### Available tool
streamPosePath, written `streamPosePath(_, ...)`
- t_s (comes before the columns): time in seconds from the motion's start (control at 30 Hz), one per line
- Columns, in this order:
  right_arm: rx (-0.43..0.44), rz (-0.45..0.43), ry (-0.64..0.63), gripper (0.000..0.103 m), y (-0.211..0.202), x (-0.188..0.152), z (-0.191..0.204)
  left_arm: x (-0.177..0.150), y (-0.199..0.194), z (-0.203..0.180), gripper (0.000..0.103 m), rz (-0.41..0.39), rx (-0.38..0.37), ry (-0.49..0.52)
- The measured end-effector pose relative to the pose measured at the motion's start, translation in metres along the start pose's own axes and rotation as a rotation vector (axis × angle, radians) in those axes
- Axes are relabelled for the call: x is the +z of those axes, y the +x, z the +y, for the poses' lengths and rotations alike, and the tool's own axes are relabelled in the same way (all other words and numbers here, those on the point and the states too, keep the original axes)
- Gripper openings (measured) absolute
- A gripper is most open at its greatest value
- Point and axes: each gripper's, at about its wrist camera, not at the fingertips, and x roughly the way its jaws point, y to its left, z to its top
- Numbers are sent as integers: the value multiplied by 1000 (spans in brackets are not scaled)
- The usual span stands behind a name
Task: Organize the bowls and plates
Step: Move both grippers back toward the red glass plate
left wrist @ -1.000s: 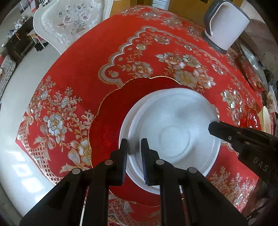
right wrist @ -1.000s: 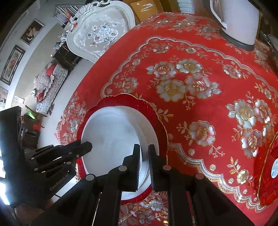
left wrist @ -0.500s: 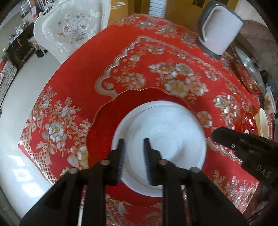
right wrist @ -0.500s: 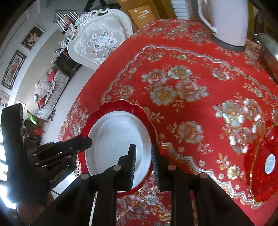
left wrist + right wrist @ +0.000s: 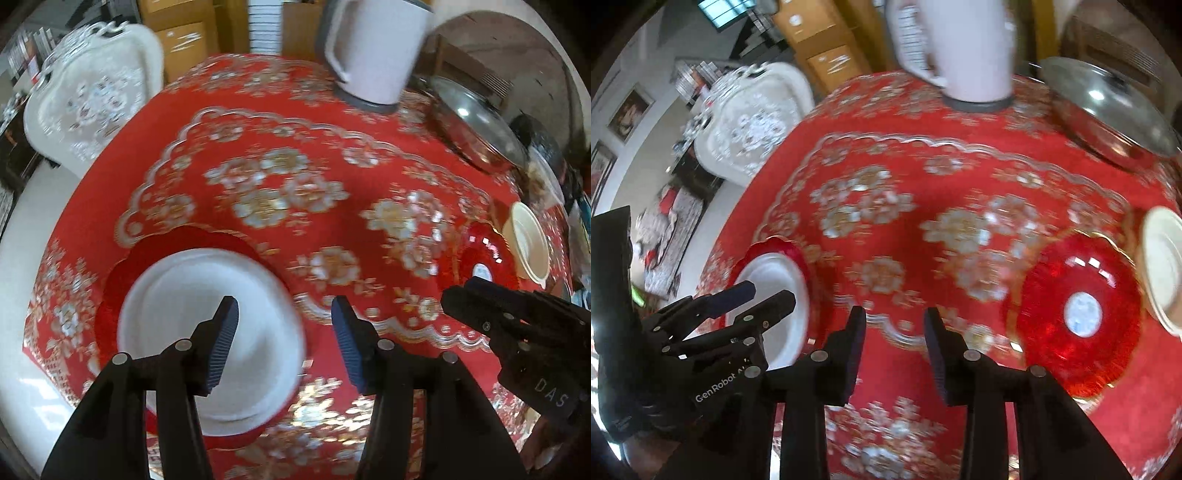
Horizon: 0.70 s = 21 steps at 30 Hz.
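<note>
left gripper (image 5: 284,332) spread, white plate (image 5: 192,306) seemingly beneath

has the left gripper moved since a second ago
Yes. The left gripper has opened and pulled back from the white plate, which now sits lower left in its view, with nothing between its fingers.

Both wrist views high, angled down, sharing red tablecloth (image 5: 303,147) (left view nearer white plate (image 5: 207,332))

Glossy red plate (image 5: 1078,314) glints, white plate (image 5: 207,332) looks smooth and matt, metal lid (image 5: 1108,107) shines, cloth (image 5: 295,177) shimmers.
</note>
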Motion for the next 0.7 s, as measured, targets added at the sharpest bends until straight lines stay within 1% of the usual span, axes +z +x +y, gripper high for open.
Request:
streamPosePath(0.13, -42, -16, 54, 35, -14, -8, -32, 5, 3, -35, 51, -1, -24, 55)
streamPosePath(0.43, -106, -51, 172, 40, -46, -28, -100, 12, 5, -106, 51, -10, -64, 159)
streamPosePath(0.7, -140, -63, 270, 42, -63, -48, -150, 14, 10, -155, 51, -2, -82, 237)
